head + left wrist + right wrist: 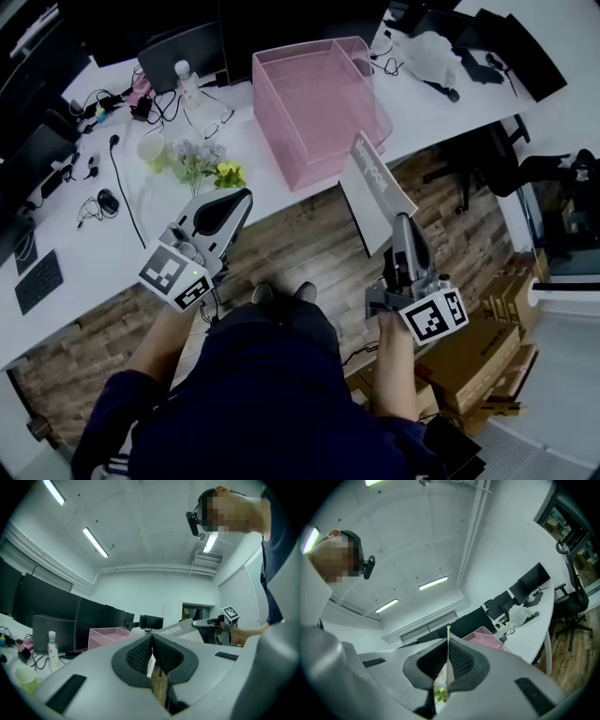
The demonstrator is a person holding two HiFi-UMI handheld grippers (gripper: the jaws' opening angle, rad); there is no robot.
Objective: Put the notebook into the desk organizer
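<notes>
A: Organizer, what's in it?
B: Pink mesh desk organizer (319, 89) sits on the white worktop (84, 253). It has two compartments. Only mesh shows inside, tho the far one is partly hidden by its wall.
A: And the notebook?
B: Not in it. The notebook (373, 202) hangs off the worktop's near edge, over the wood floor (291, 248), close to the organizer's front, spine up. The right gripper (401, 223) has its fingers clamped on the lower part.
A: Do the gripper views agree?
B: Right gripper view shows a thin edge pinched btw the pads. Left gripper view catches the spine lettering, the right one doesn't. The left gripper (242, 197) has its fingers pressed together with nothing btw them, near the flowers (202, 167).
A: Room?
B: An office w/ dark monitors (51, 606), ceiling strip lights (95, 542), and cardboard boxes (473, 352) on the floor.
</notes>
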